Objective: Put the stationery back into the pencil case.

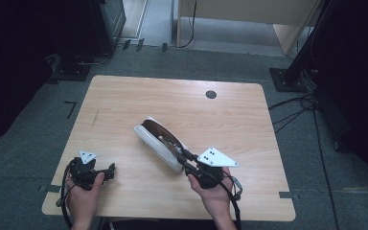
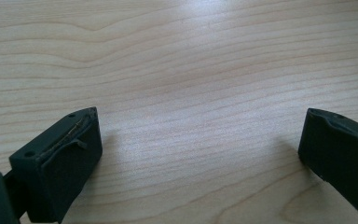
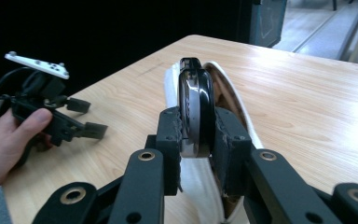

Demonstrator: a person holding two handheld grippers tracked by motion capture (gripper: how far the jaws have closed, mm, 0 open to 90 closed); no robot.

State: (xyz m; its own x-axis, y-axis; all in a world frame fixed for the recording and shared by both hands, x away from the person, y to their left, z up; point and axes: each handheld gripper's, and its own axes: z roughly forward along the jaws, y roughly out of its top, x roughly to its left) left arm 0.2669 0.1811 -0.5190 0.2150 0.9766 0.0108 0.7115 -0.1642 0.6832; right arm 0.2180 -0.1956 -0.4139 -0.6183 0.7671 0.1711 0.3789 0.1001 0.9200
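Note:
A white oblong case (image 1: 159, 146) with a brown lining (image 1: 154, 129) lies slantwise at the table's middle; the case (image 3: 233, 88) also shows in the right gripper view. My right gripper (image 1: 186, 157) is at its near end, shut on a thin glossy black object (image 3: 195, 100) with a silvery edge that stands on edge in the case's opening. What the object is I cannot tell. My left gripper (image 1: 109, 169) rests open at the table's near left, its jaws wide apart over bare wood (image 2: 200, 140). It also appears, held in a hand, in the right gripper view (image 3: 86, 119).
The wooden table (image 1: 124, 100) has a dark round grommet (image 1: 211, 94) near its far edge. Grey carpet surrounds it, with cables (image 1: 292, 112) at the right, dark stands at the far corners and a dark cabinet (image 1: 110, 19) at the far left.

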